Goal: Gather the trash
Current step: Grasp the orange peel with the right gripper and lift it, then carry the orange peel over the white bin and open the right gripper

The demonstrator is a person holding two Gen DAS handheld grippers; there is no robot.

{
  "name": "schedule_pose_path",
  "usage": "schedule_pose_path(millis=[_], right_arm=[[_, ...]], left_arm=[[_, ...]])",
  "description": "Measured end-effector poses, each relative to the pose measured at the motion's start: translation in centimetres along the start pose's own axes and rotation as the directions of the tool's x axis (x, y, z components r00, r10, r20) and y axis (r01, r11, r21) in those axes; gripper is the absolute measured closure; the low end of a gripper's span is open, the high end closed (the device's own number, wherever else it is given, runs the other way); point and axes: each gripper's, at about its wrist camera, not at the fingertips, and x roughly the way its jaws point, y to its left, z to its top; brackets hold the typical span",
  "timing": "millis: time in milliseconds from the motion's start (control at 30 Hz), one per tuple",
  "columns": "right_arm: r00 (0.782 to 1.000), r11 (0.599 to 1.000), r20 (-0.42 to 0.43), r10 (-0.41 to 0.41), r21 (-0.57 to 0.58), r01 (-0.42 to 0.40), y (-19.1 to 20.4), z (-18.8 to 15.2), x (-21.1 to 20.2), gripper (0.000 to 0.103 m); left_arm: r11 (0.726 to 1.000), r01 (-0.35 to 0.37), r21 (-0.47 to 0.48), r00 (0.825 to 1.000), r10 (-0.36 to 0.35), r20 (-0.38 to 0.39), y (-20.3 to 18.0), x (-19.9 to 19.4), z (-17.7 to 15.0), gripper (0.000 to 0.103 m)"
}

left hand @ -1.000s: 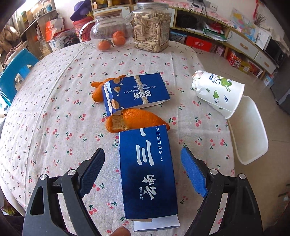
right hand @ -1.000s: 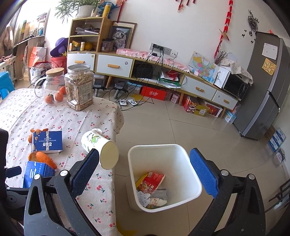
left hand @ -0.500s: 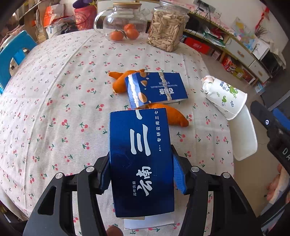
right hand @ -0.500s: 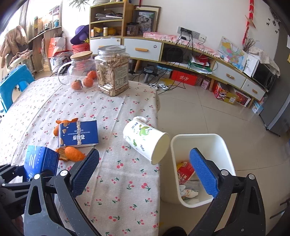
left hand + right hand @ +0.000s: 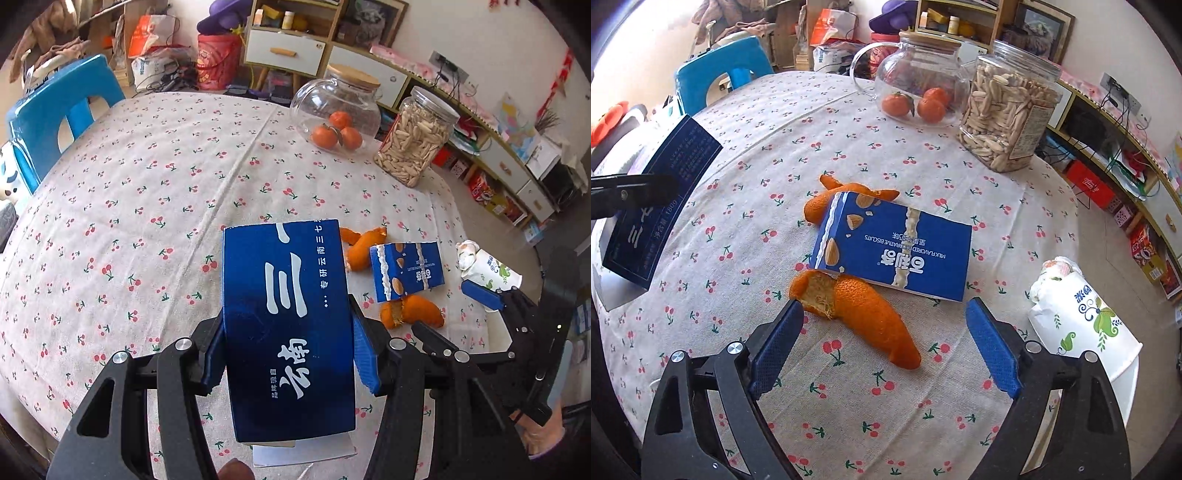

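Observation:
My left gripper (image 5: 288, 350) is shut on a dark blue box (image 5: 288, 325) with white characters and holds it above the table; the box also shows at the left of the right wrist view (image 5: 653, 206). My right gripper (image 5: 884, 347) is open and empty, its fingers on either side of an orange peel (image 5: 860, 314). Behind the peel lies a blue biscuit box (image 5: 894, 247), resting on a second orange peel (image 5: 827, 199). A tipped paper cup (image 5: 1078, 325) stuffed with tissue lies at the right table edge. The right gripper (image 5: 480, 299) shows in the left wrist view beside the cup (image 5: 487, 269).
A round table with a cherry-print cloth (image 5: 147, 192). A glass jar with oranges (image 5: 919, 92) and a jar of seeds (image 5: 1004, 122) stand at the far side. A blue chair (image 5: 55, 118) is at the left. Shelves and drawers line the wall.
My left gripper shut on the dark blue box and lifted it off the table, turning left. My right gripper moved from over the bin to the table, around the orange peel.

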Motion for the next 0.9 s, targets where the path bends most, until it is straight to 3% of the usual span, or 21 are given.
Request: schedule_pose_path(millis=[133, 200, 233, 500, 900], right_arm=[[0.996, 0.998, -0.053, 0.07, 0.009, -0.069, 0.3, 0.1, 1.6, 0.043], [0.991, 0.992, -0.056, 0.125, 0.037, -0.123, 0.4, 0.2, 1.8, 0.081], [0.989, 0.99, -0.054, 0.134, 0.046, -0.132, 0.5, 0.4, 1.8, 0.085], [0.986, 0.986, 0.002, 0.167, 0.018, -0.167, 2.2, 1.1, 0.3, 0.089], [0.967, 0.985, 0.191, 0.166, 0.016, -0.172, 3.7, 2.9, -5.2, 0.089]], left_arm=[[0.999, 0.017, -0.032, 1.0, -0.017, 0.016, 1.4, -0.7, 0.4, 0.047], [0.999, 0.023, -0.046, 1.0, -0.022, 0.015, 2.0, -0.7, 0.4, 0.047], [0.998, 0.022, -0.051, 1.0, -0.022, 0.015, 2.2, -0.7, 0.4, 0.047], [0.996, 0.028, -0.09, 0.999, -0.024, 0.041, 3.4, -1.4, 0.6, 0.047], [0.993, 0.004, -0.114, 0.997, 0.004, 0.071, 3.5, -1.7, 0.5, 0.047]])
